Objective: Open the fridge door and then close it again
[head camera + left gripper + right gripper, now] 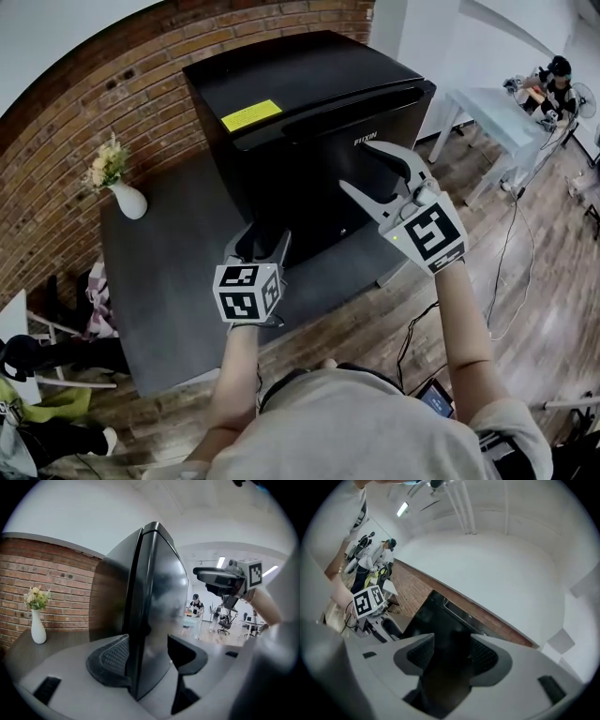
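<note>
Fridge (309, 122): black mini model, stands on the dark grey counter (159, 281) against the brick wall (112, 84), door looks shut, only a thin seam showing. Yellow label (251, 114) sits on the fridge top near the front left; its print is too small to read. White brand lettering (366, 140) on the door's upper edge reads roughly "FUXIN", not sure of every letter. The marker cubes on both tools carry black-and-white square patterns and no words.

Left tool (261, 242) is low at the fridge's front left corner and points nearly level, forearm straight out from the body. Its jaws are wide apart. In the left gripper view the fridge's front edge stands between them, next to the left pad and well clear of the right one, so nothing is clamped.

Right tool (358, 167) is held higher in front of the door's upper part with the arm stretched forward and the wrist turned at a slant. Its jaws are also apart and hold nothing, with only the dark fridge beyond them.

White vase (128, 199) with flowers stands on the counter left of the fridge, well apart.
</note>
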`<state>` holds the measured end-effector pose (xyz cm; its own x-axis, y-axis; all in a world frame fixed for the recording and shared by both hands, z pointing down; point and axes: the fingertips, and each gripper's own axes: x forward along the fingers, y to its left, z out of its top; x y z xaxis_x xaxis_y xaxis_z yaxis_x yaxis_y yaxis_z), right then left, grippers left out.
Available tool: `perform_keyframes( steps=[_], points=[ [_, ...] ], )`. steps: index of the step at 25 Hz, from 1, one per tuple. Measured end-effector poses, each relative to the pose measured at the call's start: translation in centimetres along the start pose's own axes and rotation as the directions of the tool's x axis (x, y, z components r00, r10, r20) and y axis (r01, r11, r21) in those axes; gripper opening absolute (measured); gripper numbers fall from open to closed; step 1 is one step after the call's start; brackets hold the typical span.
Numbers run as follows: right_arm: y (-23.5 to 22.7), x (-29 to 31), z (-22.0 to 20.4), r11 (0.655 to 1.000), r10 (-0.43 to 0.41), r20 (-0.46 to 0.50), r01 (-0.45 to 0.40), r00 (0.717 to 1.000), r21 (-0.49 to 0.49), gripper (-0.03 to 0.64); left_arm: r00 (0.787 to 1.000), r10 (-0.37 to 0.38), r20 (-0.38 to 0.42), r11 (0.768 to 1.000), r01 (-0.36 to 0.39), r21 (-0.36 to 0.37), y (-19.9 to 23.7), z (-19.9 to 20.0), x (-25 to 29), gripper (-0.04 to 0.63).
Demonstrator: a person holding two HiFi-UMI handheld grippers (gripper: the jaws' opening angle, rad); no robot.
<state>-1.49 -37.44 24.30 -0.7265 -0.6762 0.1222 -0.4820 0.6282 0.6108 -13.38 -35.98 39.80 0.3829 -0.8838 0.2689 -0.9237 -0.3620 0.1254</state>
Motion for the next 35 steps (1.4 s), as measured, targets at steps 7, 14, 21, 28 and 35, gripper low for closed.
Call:
perform_keyframes(
  steps=[7, 14, 21, 28, 35],
  points=[
    [-1.6, 1.4, 1.4, 0.976, -0.023, -0.022, 0.018, 0.999, -0.217, 0.256, 1.0, 0.001, 0.006, 1.0, -0.001, -0.001, 0.1, 0.0, 0.1, 0.238],
    [-1.9, 3.1, 0.9, 0.931, -0.001, -0.074, -0.026, 0.997, -0.364, 0.287, 1.0, 0.003, 0.012, 1.0, -0.002, -0.005, 0.5, 0.2, 0.3, 0.238],
    [-1.6, 4.2, 0.6, 0.913, 0.05, -0.097, -0.085, 0.994, -0.399, 0.285, 1.0, -0.007, 0.009, 1.0, 0.007, -0.001, 0.7, 0.4, 0.8, 0.238],
    [-1.7, 4.4, 0.6, 0.907, 0.076, -0.087, -0.105, 0.993, -0.407, 0.281, 1.0, -0.001, 0.014, 1.0, 0.001, 0.002, 1.1, 0.5, 1.0, 0.217],
    [-1.7, 4.3, 0.6, 0.912, 0.072, -0.074, -0.095, 0.995, -0.399, 0.276, 1.0, 0.003, 0.025, 1.0, -0.003, 0.007, 1.1, 0.6, 1.1, 0.212]
  ],
)
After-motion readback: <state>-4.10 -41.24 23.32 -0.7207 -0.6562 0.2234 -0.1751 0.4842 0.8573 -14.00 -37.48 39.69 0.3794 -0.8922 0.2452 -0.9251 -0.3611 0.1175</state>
